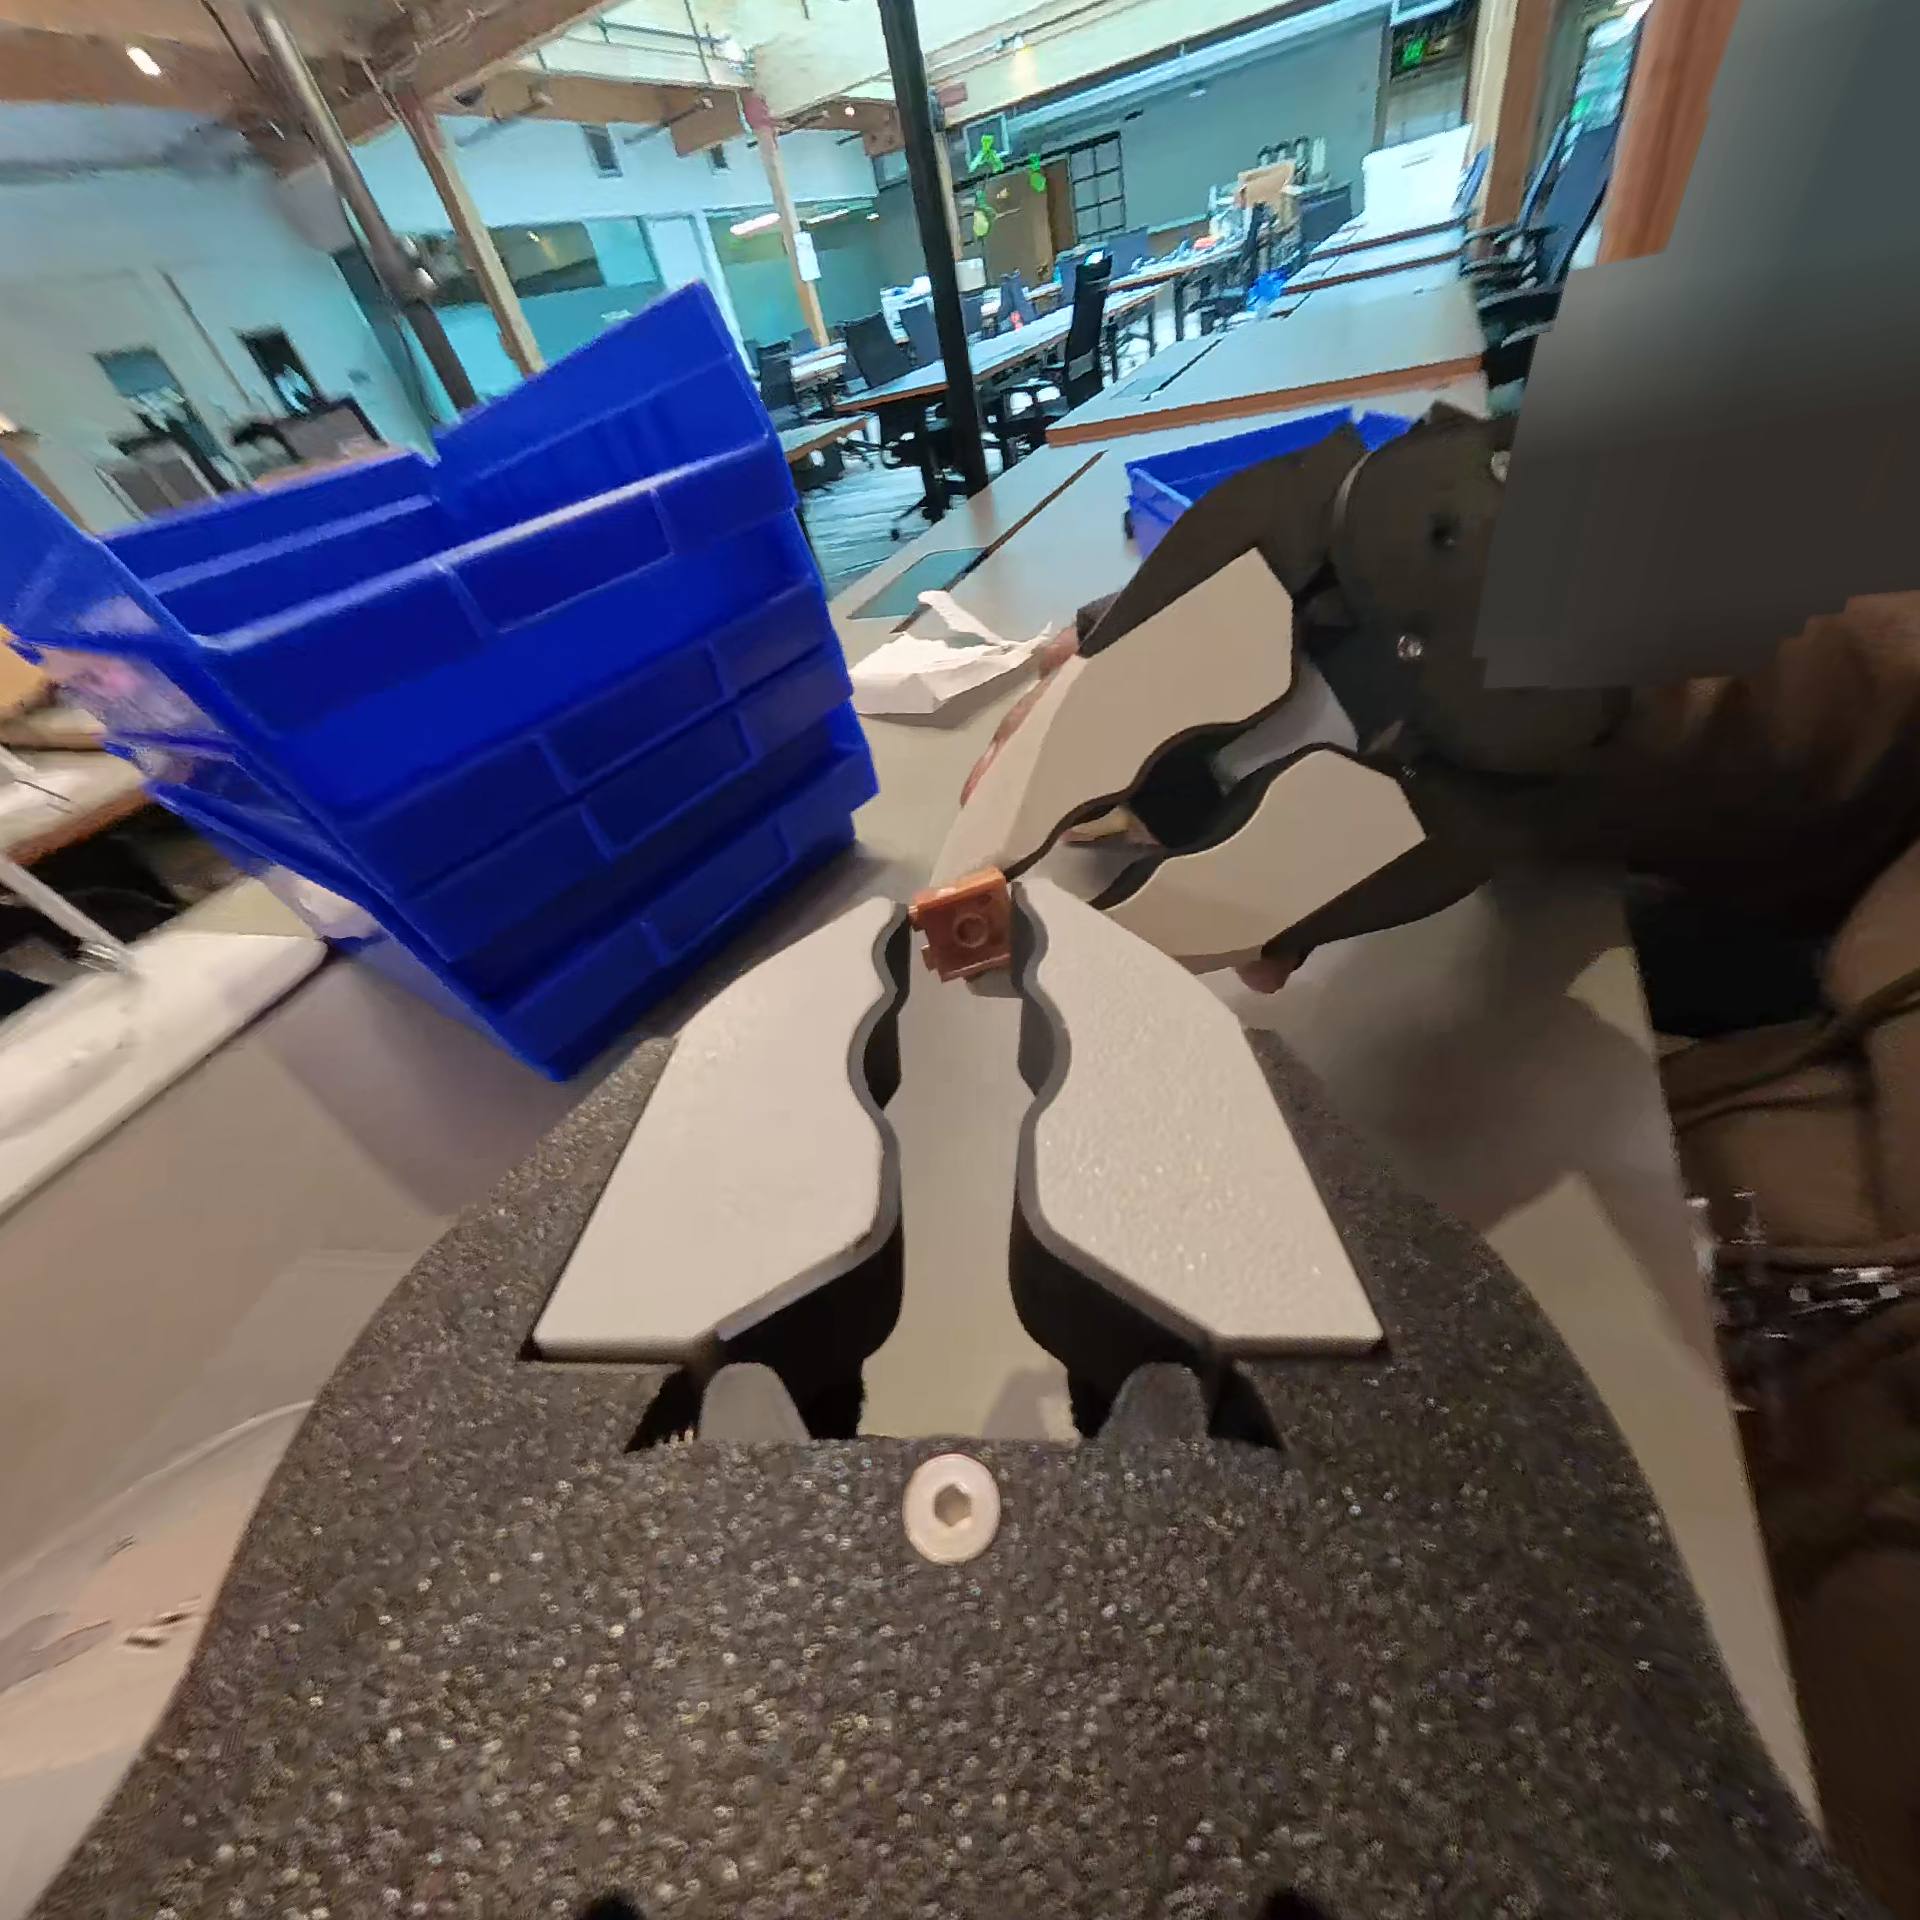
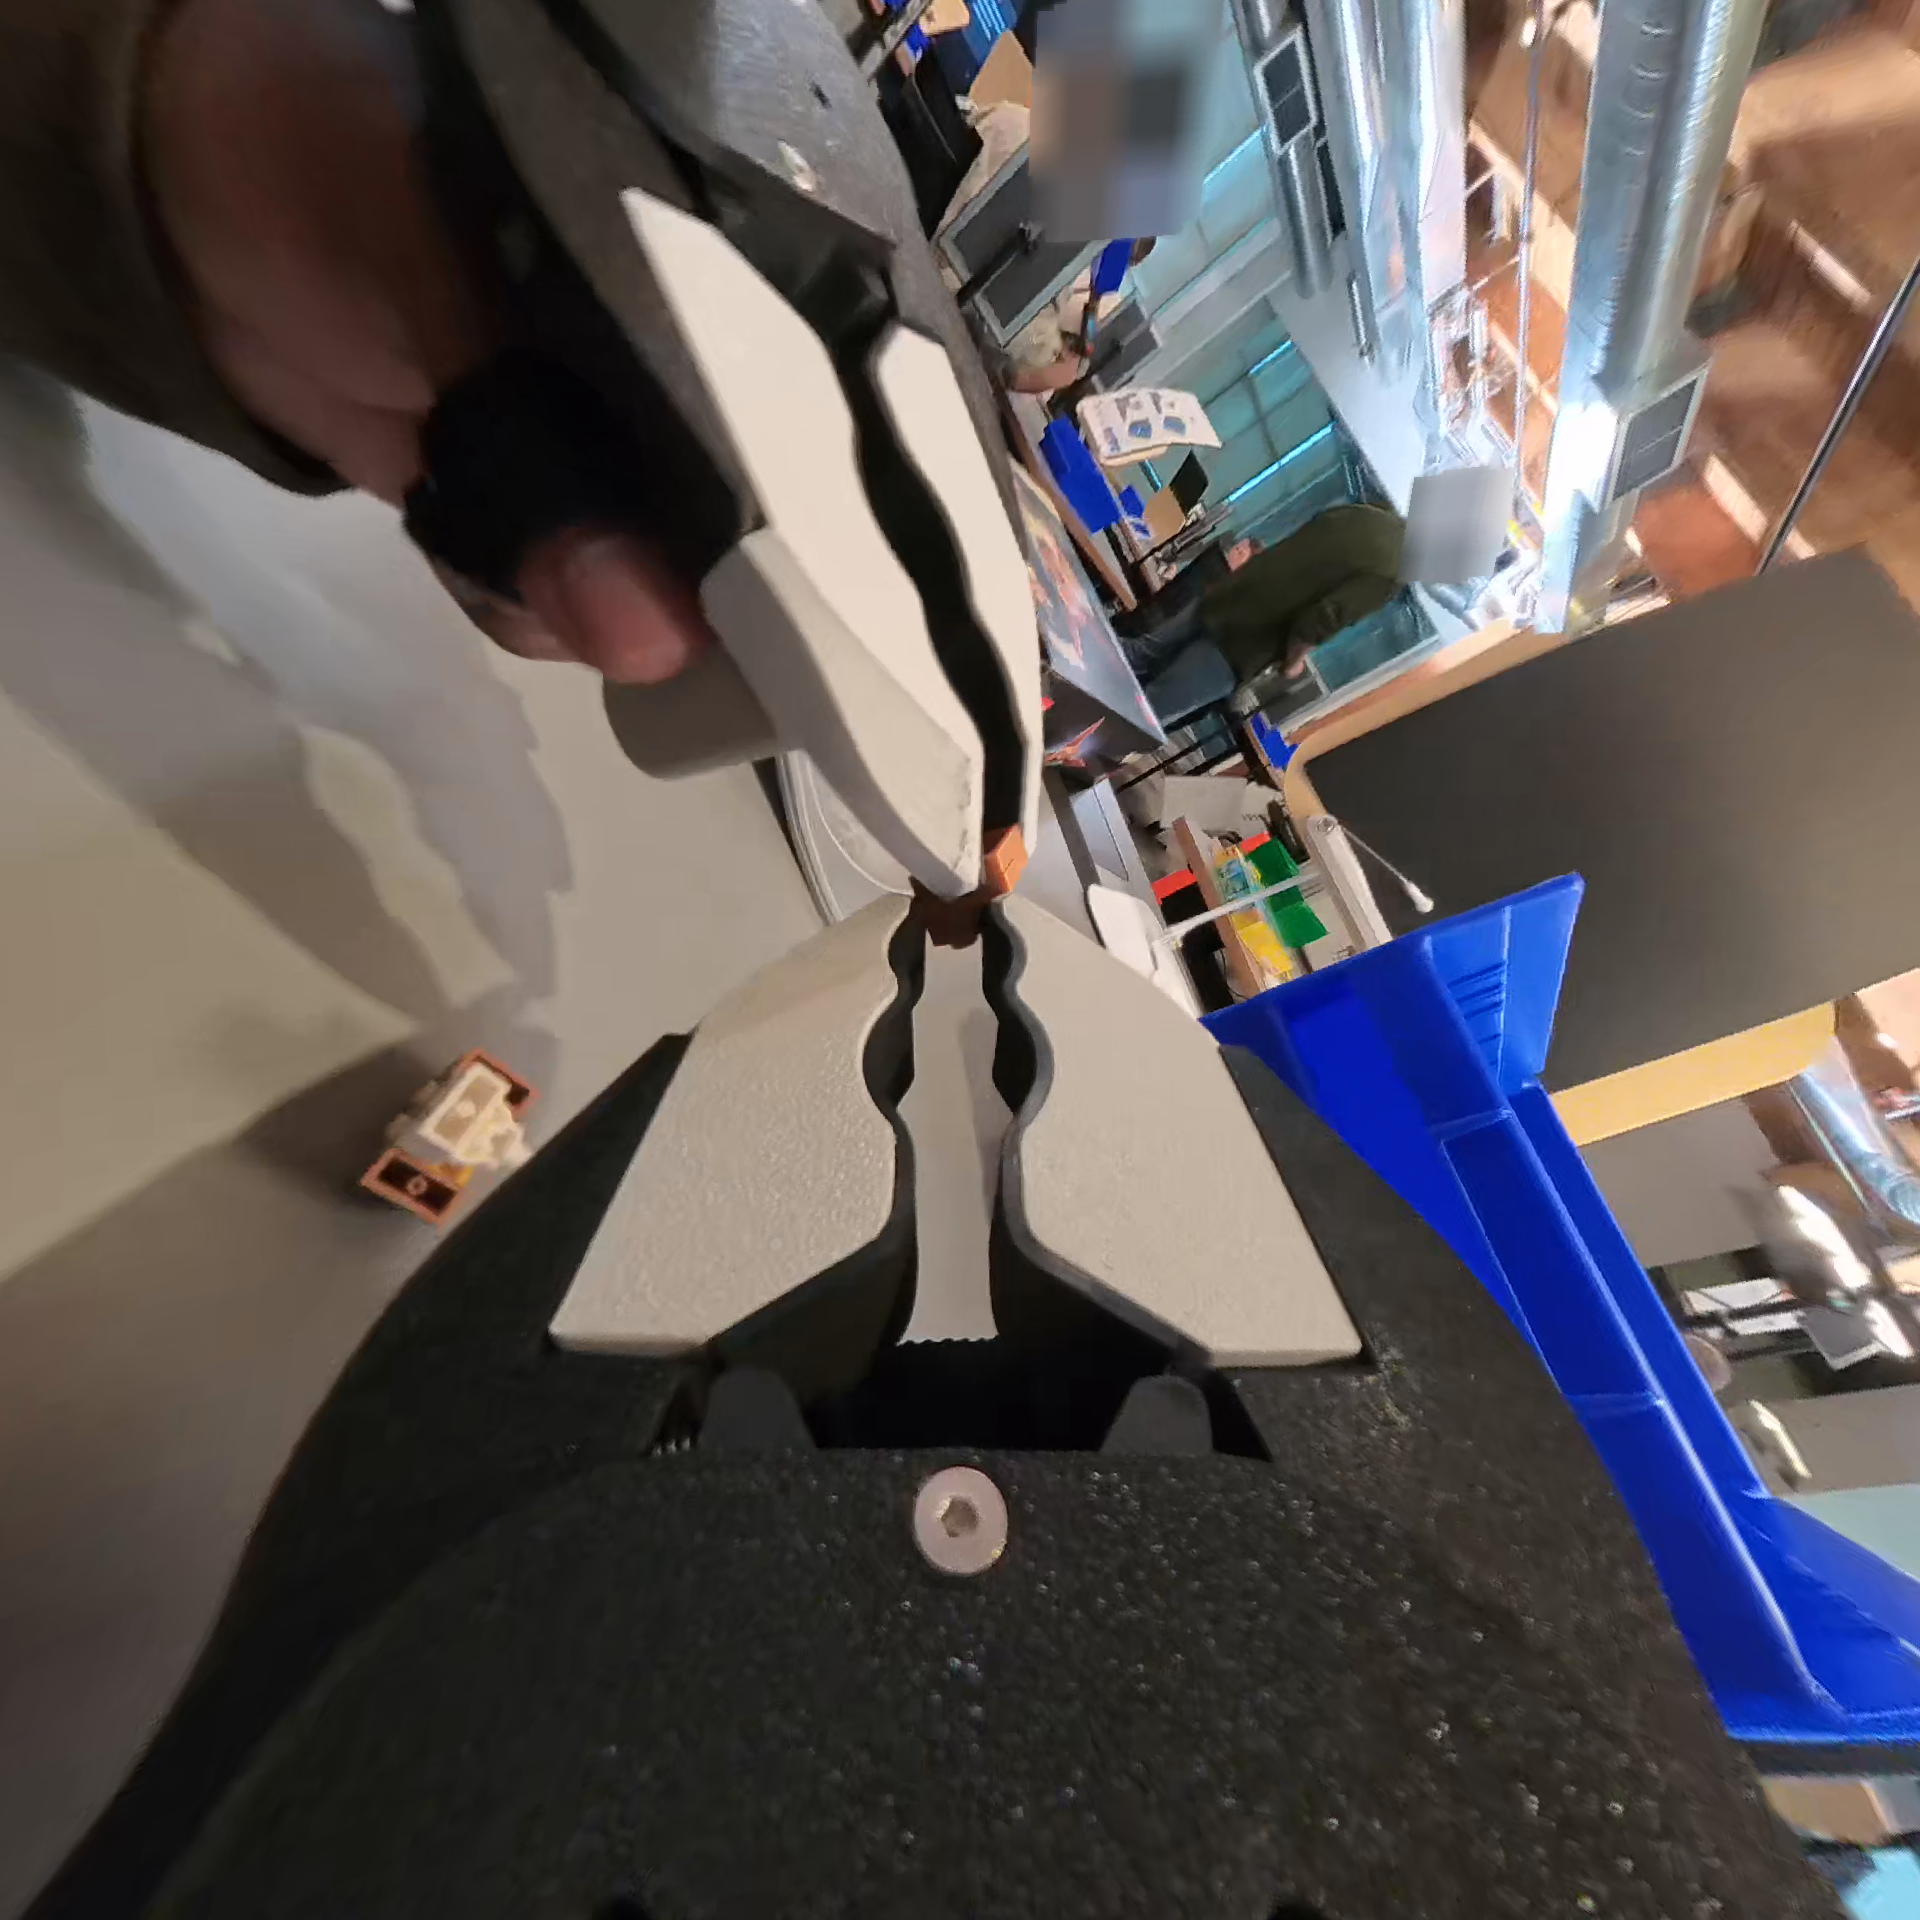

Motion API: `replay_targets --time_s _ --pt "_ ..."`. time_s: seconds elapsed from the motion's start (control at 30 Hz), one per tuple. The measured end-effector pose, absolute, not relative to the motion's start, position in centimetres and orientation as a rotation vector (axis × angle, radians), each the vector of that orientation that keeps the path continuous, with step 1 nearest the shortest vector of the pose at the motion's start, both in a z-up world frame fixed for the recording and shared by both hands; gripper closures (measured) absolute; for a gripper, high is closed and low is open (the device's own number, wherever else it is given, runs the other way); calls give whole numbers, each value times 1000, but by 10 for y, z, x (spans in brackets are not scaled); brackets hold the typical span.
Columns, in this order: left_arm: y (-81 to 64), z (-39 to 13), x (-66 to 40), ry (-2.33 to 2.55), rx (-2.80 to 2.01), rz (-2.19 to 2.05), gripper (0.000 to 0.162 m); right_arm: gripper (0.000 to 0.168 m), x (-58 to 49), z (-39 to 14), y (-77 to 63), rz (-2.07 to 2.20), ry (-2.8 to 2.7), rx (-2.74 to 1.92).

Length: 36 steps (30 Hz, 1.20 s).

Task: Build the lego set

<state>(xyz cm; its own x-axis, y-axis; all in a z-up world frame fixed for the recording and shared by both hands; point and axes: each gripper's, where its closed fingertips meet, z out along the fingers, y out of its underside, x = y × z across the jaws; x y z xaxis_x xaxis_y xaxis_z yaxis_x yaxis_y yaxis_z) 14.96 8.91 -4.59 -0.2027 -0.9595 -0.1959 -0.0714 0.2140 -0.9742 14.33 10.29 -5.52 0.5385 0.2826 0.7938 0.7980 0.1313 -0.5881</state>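
Going left to right in the left wrist view: a stack of blue bins (image 1: 499, 686) is sitting on the grey table (image 1: 260, 1143), leaning a bit, with the open office stretching out behind it. In the middle, the left gripper (image 1: 961, 925) is pinching a small brown lego plate (image 1: 964, 925) right at its fingertips, fingers narrowed down onto it and the plate's studded face tilting toward the camera. Coming in from the right, the right gripper (image 1: 992, 868) is meeting that same spot with its tips nearly together, touching or just about touching the top edge of the plate. A person's hand (image 1: 1273, 971) is wrapping around it from behind, and a crumpled white paper (image 1: 935, 655) is lying on the table further back.

The right wrist view is rotated sideways. Over on the left, a small partly built lego assembly (image 2: 452, 1138), brown and tan, is lying on the table (image 2: 208, 1351) well apart from both grippers. In the middle, the right gripper (image 2: 951, 920) is closing narrowly on a brown piece at its tips, and the left gripper (image 2: 992, 857) is coming down from above with brown lego showing between its tips too. I can't tell if it's one piece or two being pressed together. On the right, a blue bin (image 2: 1558, 1195) is sticking into view.
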Motion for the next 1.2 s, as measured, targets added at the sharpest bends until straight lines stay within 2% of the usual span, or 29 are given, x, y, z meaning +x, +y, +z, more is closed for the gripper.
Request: replay_targets --time_s 0.17,0.27,0.43,0.63,0.73,1.2 --pt "90 -53 148 1522 -1157 -1407 142 158 145 -58 104 -508 -1004 -1446" --pt "90 -55 149 1528 -1171 -1399 139 159 146 -57 104 -504 -1001 -1448" --pt "88 -56 148 1551 -1150 -1380 144 158 144 -58 103 -535 -1022 -1414" --pt "88 -64 146 1602 -1219 -1409 144 148 142 -59 103 -750 -1119 -1258" --pt "85 -70 147 1640 -1233 -1387 144 150 142 -66 105 -790 -1159 -1259" --pt "75 -79 138 1863 -1147 -1345 145 152 137 -79 86 -480 -1311 -1334"
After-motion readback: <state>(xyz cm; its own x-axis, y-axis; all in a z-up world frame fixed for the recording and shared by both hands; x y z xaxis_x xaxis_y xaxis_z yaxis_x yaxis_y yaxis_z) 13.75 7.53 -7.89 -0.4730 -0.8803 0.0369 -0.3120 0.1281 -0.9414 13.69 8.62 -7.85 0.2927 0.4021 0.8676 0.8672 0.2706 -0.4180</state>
